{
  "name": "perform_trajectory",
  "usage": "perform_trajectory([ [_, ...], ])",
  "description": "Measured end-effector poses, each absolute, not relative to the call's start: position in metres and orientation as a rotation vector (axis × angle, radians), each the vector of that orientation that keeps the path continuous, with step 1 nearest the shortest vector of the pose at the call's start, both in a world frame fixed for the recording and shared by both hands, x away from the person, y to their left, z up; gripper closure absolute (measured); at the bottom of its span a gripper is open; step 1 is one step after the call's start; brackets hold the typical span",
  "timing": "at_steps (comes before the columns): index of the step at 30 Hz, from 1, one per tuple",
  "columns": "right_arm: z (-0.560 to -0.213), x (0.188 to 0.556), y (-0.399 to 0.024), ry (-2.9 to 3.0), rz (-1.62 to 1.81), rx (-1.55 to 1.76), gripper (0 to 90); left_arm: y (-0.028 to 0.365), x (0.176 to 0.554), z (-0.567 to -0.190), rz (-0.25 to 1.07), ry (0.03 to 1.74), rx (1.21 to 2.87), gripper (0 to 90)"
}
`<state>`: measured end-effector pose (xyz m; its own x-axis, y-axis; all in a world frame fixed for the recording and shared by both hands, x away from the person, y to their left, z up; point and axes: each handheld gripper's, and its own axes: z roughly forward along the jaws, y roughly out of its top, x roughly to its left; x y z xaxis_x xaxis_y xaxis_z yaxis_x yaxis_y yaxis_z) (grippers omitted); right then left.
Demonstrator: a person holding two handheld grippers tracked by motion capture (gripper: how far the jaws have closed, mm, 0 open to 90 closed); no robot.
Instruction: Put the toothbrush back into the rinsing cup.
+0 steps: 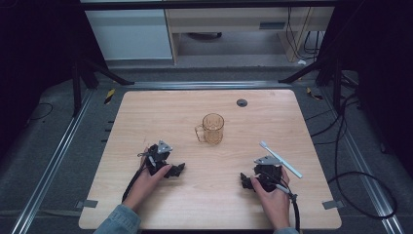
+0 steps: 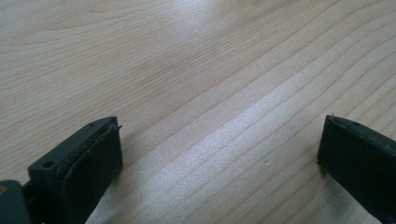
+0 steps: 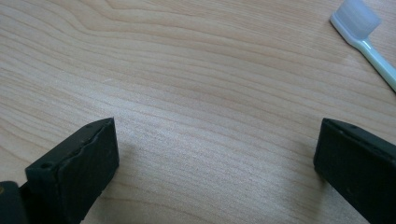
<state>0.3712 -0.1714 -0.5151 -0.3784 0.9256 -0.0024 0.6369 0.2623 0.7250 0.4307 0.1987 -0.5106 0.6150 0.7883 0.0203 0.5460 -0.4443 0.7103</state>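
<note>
Resting low on the pale wooden table, we hold a black two-jaw gripper in each hand, both near the edge closest to us. Our left gripper lies on the left side of the tabletop with its jaws pointing toward the middle; in the left gripper view its jaws stand wide apart with nothing but bare wood grain between them. Our right gripper sits on the right side, jaws likewise turned inward, and the right gripper view shows them spread just as wide and empty.

Nearest our right hand lies the white plastic toothbrush, flat on the wood just beside the right gripper, on its outer side, and not touching it. Its bristled head points toward the far side of the table and its handle runs back on a slant toward the right edge.

Upright near the centre of the table, well apart from both grippers, stands the clear amber glass mug, its handle turned toward our left side. A small dark round grommet sits in the tabletop beyond it.
</note>
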Motion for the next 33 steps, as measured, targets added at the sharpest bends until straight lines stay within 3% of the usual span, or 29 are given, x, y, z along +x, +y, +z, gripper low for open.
perform_trajectory([
  [12, -0.515, 0.371, -0.172, 2.108, 0.908, 1.419, 0.7, 0.199, 0.431, -0.511, 0.462, 1.045, 2.16, 0.0],
  [15, -0.512, 0.37, -0.175, 2.117, 0.919, 1.415, 8.8, 0.199, 0.431, -0.511, 0.461, 1.045, 2.16, 0.0],
  [17, -0.509, 0.368, -0.175, 2.128, 0.921, 1.414, 8.9, 0.198, 0.431, -0.511, 0.461, 1.044, 2.161, 0.0],
  [27, -0.436, 0.367, -0.194, 2.249, 0.667, 1.199, 11.5, 0.197, 0.433, -0.51, 0.46, 1.041, 2.164, 0.0],
  [33, -0.399, 0.383, -0.217, 2.313, 0.585, 1.191, 18.8, 0.197, 0.433, -0.51, 0.461, 1.041, 2.164, 0.0],
])
